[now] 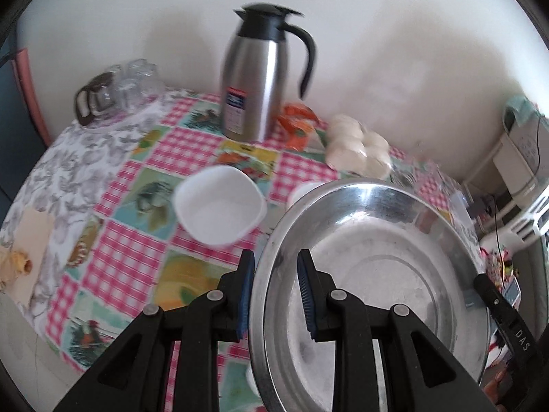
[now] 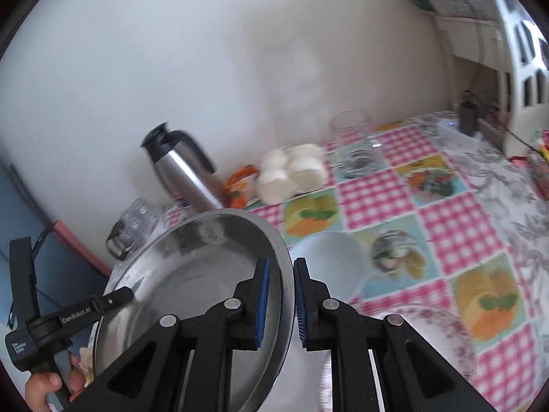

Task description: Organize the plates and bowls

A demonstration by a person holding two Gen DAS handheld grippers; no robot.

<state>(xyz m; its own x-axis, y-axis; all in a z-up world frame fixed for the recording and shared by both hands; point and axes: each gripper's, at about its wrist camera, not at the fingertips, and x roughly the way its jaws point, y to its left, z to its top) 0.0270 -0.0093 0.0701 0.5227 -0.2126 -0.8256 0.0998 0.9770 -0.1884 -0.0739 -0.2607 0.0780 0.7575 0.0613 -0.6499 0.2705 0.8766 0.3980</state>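
A wide steel bowl (image 1: 377,267) hangs tilted above the table, held by both grippers on opposite sides of its rim. My left gripper (image 1: 274,295) is shut on the bowl's left rim, one blue pad outside and one inside. In the right wrist view the same steel bowl (image 2: 192,274) fills the lower left, and my right gripper (image 2: 279,304) is shut on its right rim. A white squarish bowl (image 1: 219,204) sits on the checkered tablecloth just beyond; in the right wrist view the white bowl (image 2: 334,261) lies right of the steel rim.
A steel thermos jug (image 1: 255,79) stands at the wall beside an orange packet (image 1: 296,123) and a bag of white buns (image 1: 358,147). Glasses and a glass pot (image 1: 116,92) sit at far left. A clear glass (image 2: 355,144) and a floral plate (image 2: 422,340) lie on the right.
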